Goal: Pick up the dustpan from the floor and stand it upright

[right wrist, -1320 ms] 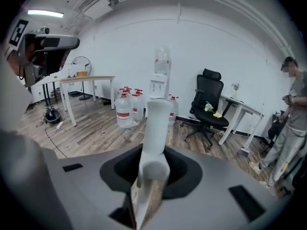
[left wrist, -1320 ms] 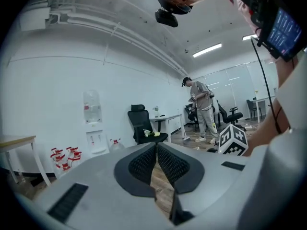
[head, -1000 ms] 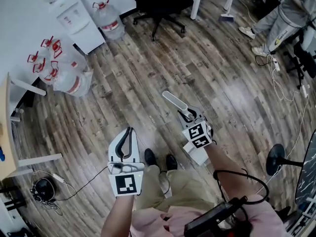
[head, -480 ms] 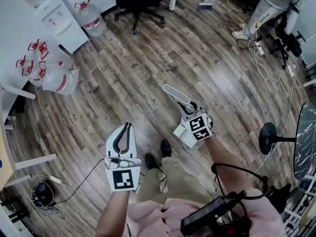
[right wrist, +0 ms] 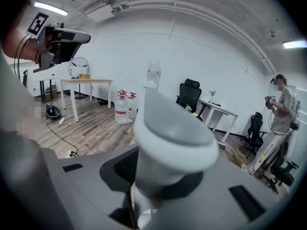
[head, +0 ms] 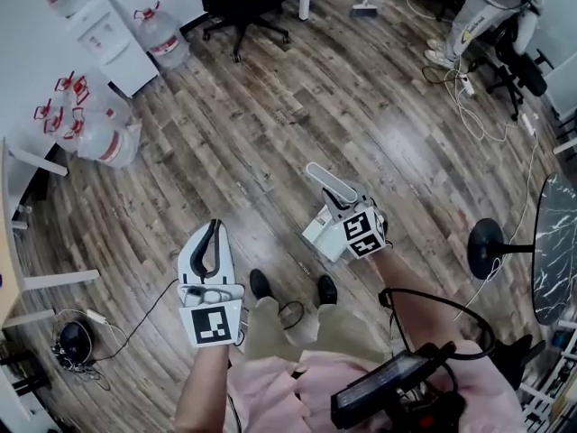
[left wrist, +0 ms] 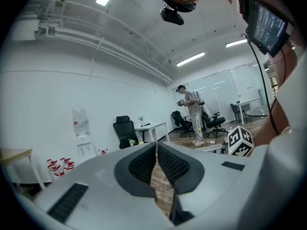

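We stood over a brown wood-plank floor (head: pixel 270 133) that filled the head view. At its far edge were a black wheeled office chair (head: pixel 243 7) and a white water dispenser cabinet (head: pixel 104 39). Clear plastic water jugs with red handles (head: pixel 95 129) were clustered by the wall on our left. We held the white plastic dustpan (head: pixel 317 233) up off the floor in our right gripper (head: pixel 347 213). Its jaws were clamped on the neck of the dustpan's long pale-grey handle (head: pixel 326 186), which ran forward, away from us; its rounded end loomed large in the right gripper view. Our left gripper (head: pixel 213 242) hung well apart from the dustpan, its jaws pressed together at the tips with nothing between them.
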